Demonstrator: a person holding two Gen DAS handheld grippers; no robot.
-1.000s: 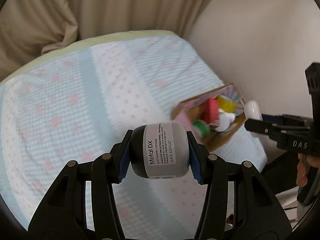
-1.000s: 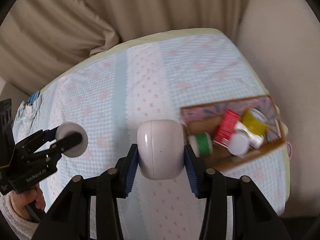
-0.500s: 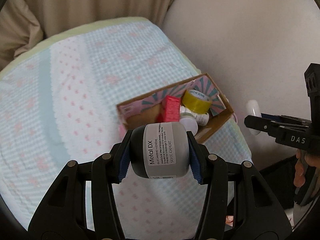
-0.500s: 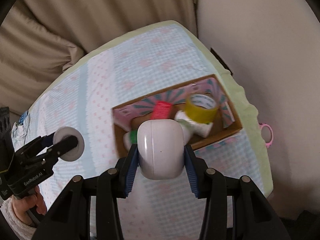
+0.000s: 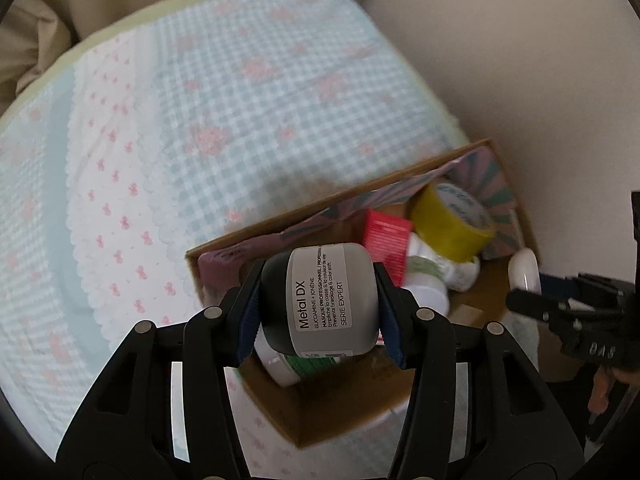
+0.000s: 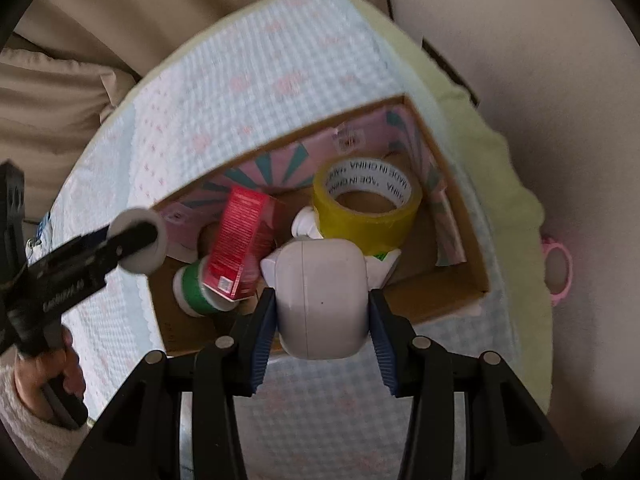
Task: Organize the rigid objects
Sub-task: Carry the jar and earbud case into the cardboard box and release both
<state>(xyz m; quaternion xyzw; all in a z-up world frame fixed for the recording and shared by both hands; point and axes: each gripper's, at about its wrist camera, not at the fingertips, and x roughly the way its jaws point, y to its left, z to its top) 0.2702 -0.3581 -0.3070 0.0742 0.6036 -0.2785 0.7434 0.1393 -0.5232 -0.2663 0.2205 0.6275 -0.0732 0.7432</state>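
A: Between the left gripper's (image 5: 318,300) blue pads, a grey labelled jar (image 5: 320,300) is clamped over the cardboard box (image 6: 440,292); the right gripper (image 6: 322,304) clasps a white rounded case (image 6: 322,300).

B: Dropped together, they might collide or topple the red carton (image 6: 240,244) beyond.

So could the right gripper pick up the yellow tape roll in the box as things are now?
Probably not yet. The right gripper is shut on a white case, so it has no free grip. The yellow tape roll lies uncovered on top in the open cardboard box.
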